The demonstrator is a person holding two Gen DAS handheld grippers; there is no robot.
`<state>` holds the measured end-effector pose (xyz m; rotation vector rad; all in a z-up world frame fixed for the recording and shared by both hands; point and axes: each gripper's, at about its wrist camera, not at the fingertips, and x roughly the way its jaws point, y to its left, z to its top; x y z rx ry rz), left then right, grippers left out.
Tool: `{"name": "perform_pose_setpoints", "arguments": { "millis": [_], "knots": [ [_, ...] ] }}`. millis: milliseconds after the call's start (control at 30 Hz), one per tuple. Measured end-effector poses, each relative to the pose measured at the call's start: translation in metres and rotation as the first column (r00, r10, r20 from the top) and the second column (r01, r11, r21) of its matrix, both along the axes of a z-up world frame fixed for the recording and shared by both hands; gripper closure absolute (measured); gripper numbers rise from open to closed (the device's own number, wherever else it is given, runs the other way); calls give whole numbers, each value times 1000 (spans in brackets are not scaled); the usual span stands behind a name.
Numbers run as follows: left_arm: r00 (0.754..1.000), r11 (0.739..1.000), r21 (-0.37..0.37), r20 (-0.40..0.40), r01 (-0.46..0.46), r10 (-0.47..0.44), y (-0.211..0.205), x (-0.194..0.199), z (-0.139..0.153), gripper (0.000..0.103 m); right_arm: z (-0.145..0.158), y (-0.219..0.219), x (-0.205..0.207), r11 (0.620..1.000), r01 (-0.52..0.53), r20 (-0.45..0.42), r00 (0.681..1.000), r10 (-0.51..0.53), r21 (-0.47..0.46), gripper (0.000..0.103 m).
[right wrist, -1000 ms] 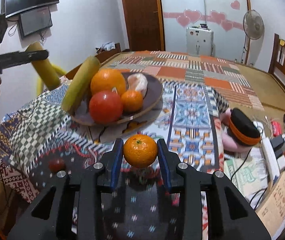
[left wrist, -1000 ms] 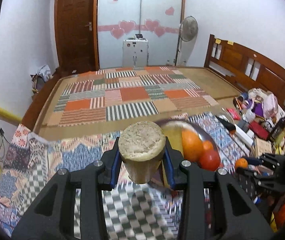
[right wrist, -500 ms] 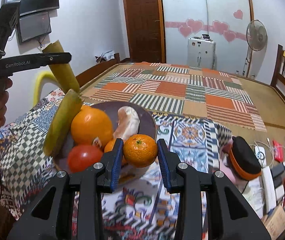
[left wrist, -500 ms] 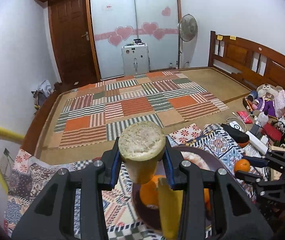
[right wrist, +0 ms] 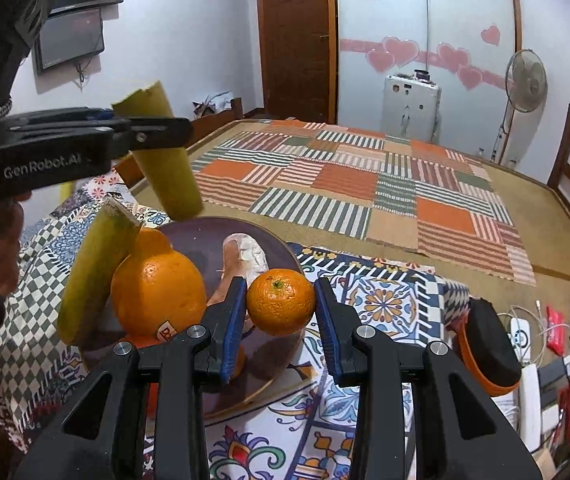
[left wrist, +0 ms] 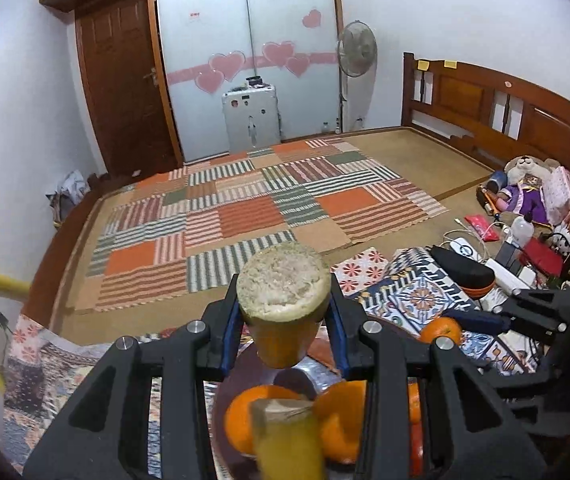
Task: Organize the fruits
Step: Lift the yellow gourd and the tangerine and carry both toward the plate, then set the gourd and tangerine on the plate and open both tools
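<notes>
Left gripper [left wrist: 284, 322] clamped on a yellow-green sugarcane segment [left wrist: 284, 312], cut end facing the camera, held above the dark round plate [right wrist: 205, 236]; in the right wrist view, at 10 o'clock, same segment tilted, lower end just over the plate's far rim. Right gripper [right wrist: 281, 308] closed on a small mandarin [right wrist: 281, 301], held over the plate's near-right edge. Noted on the plate: large orange [right wrist: 157, 292] at 9 o'clock of the mandarin, second sugarcane piece [right wrist: 93, 276] leaning against that orange, pale pinkish item [right wrist: 245, 256] behind; identity of the latter could not be told. Plate rested on a patterned cloth [right wrist: 385, 300]. Hand [right wrist: 3, 248] seen gripping the left tool's handle.
</notes>
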<state>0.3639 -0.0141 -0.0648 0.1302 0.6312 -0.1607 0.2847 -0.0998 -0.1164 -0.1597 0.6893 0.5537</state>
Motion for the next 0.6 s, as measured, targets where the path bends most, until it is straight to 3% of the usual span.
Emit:
{"name": "perform_pose_setpoints", "arguments": {
  "millis": [367, 600],
  "knots": [
    [997, 999, 18, -67, 38, -36, -17, 0, -21, 66, 2, 19, 3, 999, -37, 4, 999, 37, -31, 71],
    [989, 999, -16, -137, 46, -48, -11, 1, -32, 66, -7, 29, 8, 997, -68, -28, 997, 67, -44, 71]
  ]
}}
